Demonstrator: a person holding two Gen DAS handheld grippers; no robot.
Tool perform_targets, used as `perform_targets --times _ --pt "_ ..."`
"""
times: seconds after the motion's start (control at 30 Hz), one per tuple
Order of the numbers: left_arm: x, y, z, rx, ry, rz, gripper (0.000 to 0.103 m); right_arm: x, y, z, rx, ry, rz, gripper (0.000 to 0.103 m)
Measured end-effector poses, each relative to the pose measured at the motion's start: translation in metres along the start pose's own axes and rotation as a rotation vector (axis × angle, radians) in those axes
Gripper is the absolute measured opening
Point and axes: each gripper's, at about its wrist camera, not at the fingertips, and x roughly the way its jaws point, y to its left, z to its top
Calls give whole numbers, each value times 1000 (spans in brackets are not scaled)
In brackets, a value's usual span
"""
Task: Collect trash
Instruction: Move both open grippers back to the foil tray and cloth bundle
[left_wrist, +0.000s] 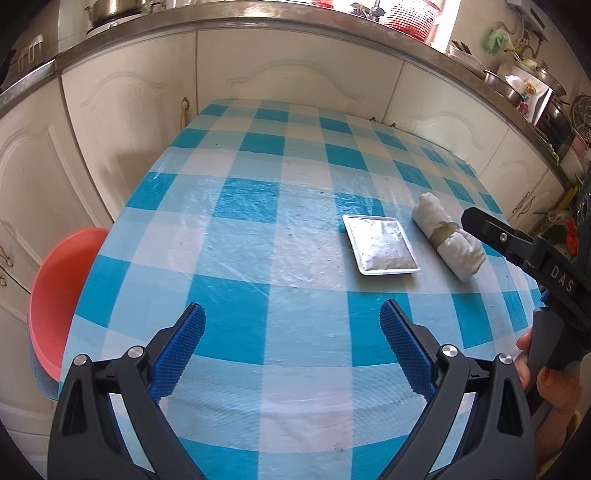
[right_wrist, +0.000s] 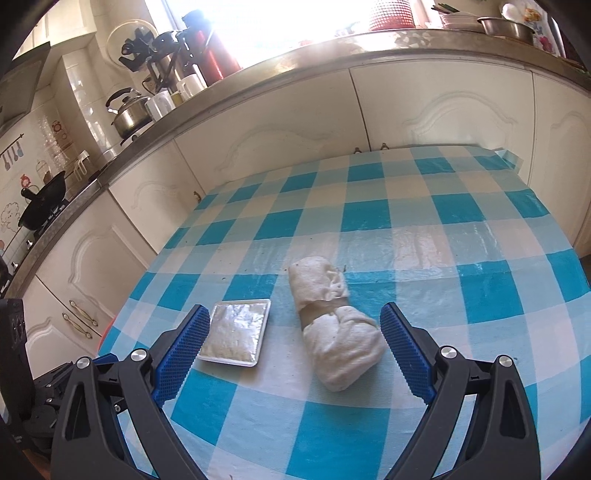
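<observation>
A rolled white cloth bundle (right_wrist: 334, 328) bound by a dull band lies on the blue checked tablecloth (right_wrist: 443, 229). A flat silver sachet (right_wrist: 236, 334) lies just to its left. My right gripper (right_wrist: 293, 352) is open and empty, low over the table, with the bundle between its blue pads and the sachet by the left pad (right_wrist: 181, 354). In the left wrist view, the sachet (left_wrist: 380, 249) and bundle (left_wrist: 448, 236) lie ahead to the right. My left gripper (left_wrist: 291, 354) is open and empty above the near table. The right gripper's body (left_wrist: 532, 258) shows at the right edge.
An orange-red basin (left_wrist: 55, 299) sits below the table's left edge. White kitchen cabinets (left_wrist: 122, 122) and a metal-edged counter (right_wrist: 280, 62) with a kettle (right_wrist: 127, 112), flasks and pots stand behind the table. A wok (right_wrist: 40, 206) sits on the stove at left.
</observation>
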Motion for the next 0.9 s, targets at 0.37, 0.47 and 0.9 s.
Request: perform_targets --times 0.37,0.47,0.9 --pt "9 -27 5 52 6 -39 96 1 -33 8 61 22 -28 93" --pt "14 -33 7 54 10 -53 96 6 -41 8 72 50 -32 93" --pt "38 -63 18 142 20 -108 96 19 -26 5 -33 97 -18 92"
